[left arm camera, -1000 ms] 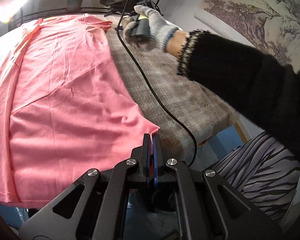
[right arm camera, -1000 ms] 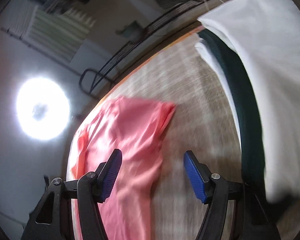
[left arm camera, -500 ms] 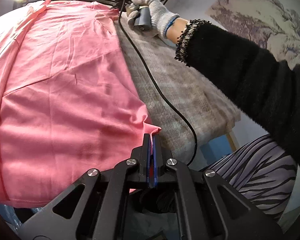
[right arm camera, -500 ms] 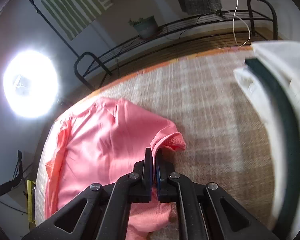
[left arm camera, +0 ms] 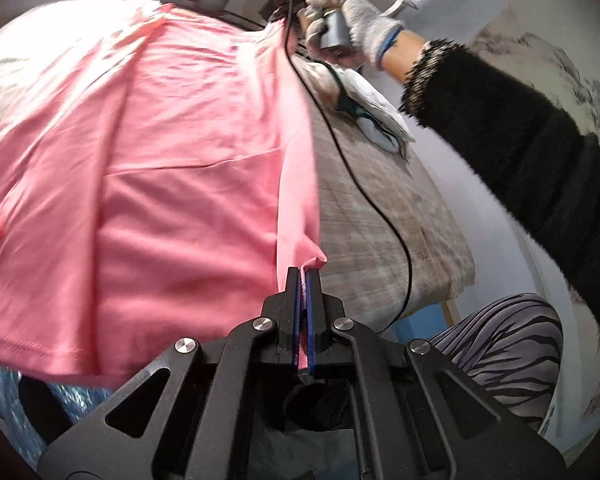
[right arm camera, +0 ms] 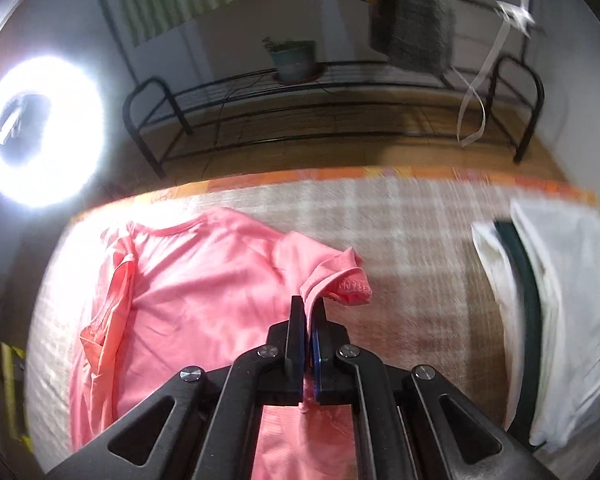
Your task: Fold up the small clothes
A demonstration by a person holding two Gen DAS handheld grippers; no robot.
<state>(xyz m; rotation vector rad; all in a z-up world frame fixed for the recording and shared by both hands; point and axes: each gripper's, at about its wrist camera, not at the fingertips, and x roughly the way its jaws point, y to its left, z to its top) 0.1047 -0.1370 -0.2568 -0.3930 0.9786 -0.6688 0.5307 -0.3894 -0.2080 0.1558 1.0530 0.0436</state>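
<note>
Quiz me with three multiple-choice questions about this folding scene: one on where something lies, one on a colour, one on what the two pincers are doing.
1. Where does the folded white garment lie, seen from the right wrist camera?
A. On top of the shirt
B. On the table to the right of the shirt, apart from it
C. On the floor rack

2. What colour is the shirt being folded?
A. Pink
B. Green
C. Blue

3. What is the state of the left gripper and the right gripper?
A. Both wide open
B. One open, one shut
C. Both shut on the shirt's cloth

Answers:
1. B, bare checked cloth shows between them.
2. A, it is pink in both views.
3. C, pink fabric is pinched between each pair of blue pads.
</note>
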